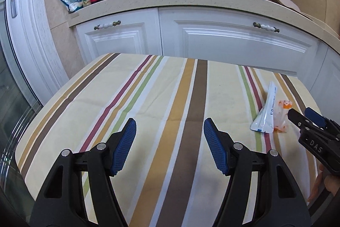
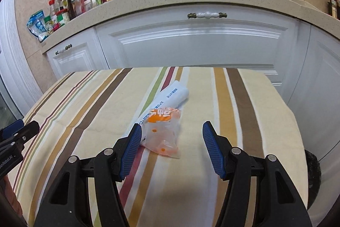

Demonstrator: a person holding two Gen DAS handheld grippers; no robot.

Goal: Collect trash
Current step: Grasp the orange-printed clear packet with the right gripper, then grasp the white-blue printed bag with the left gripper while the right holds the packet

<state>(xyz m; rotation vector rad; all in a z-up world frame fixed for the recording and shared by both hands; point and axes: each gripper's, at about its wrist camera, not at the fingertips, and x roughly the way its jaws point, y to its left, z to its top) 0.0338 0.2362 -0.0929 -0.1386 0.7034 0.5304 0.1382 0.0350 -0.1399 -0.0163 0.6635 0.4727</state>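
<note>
Gaping empty, left tongs (image 1: 170,127), right tongs (image 2: 171,131) above orange wrapper (image 2: 163,131)

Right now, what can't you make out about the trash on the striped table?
- White wrapper: near end hidden under the orange packet in the right wrist view.
- Orange packet: partly behind the right gripper in the left wrist view.
- Print on both: too small to read.
- Dark round object: cut off by the table edge.

— What trash is on the striped tablecloth (image 2: 233,120)?
— Two wrappers on its right part. A long white wrapper (image 2: 170,97) with blue print lies flat, angled far-right.
— And the other?
— A crumpled clear-and-orange wrapper (image 2: 164,131), overlapping its near end.
</note>
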